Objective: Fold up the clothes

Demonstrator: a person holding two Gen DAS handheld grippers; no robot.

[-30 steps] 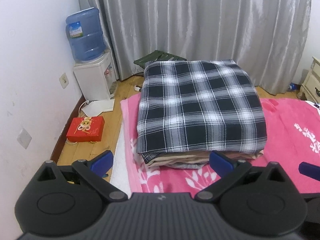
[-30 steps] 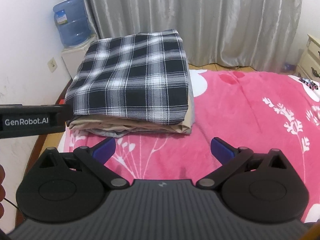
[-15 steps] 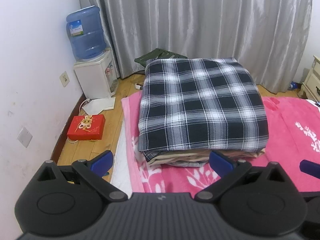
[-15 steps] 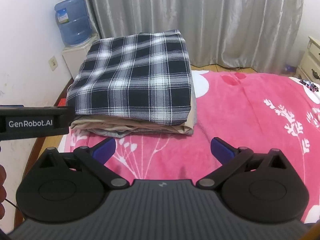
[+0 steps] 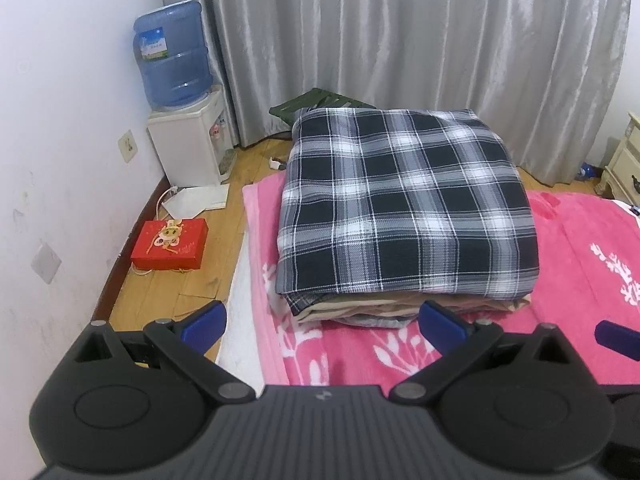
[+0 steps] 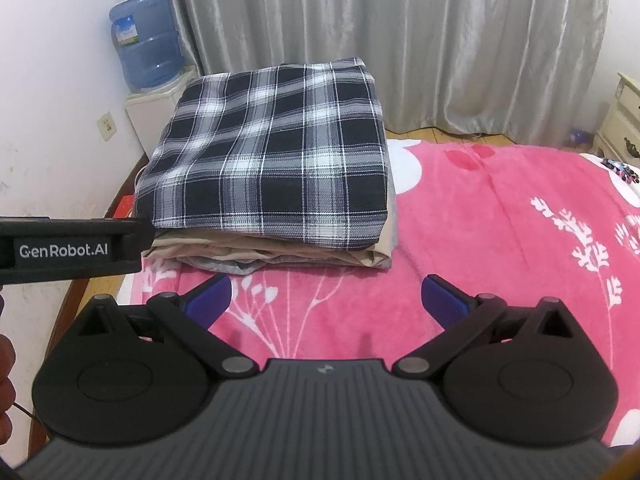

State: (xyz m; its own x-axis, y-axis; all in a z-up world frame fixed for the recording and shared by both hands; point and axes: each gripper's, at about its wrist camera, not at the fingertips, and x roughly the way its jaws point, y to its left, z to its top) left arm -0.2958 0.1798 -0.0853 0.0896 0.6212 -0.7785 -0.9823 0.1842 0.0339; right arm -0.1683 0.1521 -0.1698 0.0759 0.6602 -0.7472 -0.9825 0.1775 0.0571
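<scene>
Stack: one pile of folded clothes [image 5: 404, 216], squared off, on the left end of the bed, its far edge reaching the bed's end by the curtain
Top layer: plaid shirt [image 6: 272, 160], dark navy and white checks, woven twill look, lying flat with crisp side edges
Lower layers: beige garment [image 6: 280, 250] and a grey garment [image 6: 224, 266] under it, their folded edges peeking out unevenly at the near side; how many more pieces are inside I cannot tell
Bed cover: pink blanket [image 6: 480, 240], fleecy, with white leaf and flower prints
Left gripper [image 5: 320, 322]: blue-tipped fingers spread wide, holding nothing, just short of the stack's near edge
Right gripper [image 6: 326, 294]: fingers likewise spread wide and empty, over bare blanket beside the stack's near right corner
Open room: broad stretch of blanket to the right of the stack; only a narrow strip on its left before the bed's edge
Floor side: one blue water bottle [image 5: 172, 54] on a white dispenser [image 5: 192, 140], one red box [image 5: 170, 244] on wooden boards
Backdrop: grey curtain [image 5: 400, 32], glossy, in vertical pleats
</scene>
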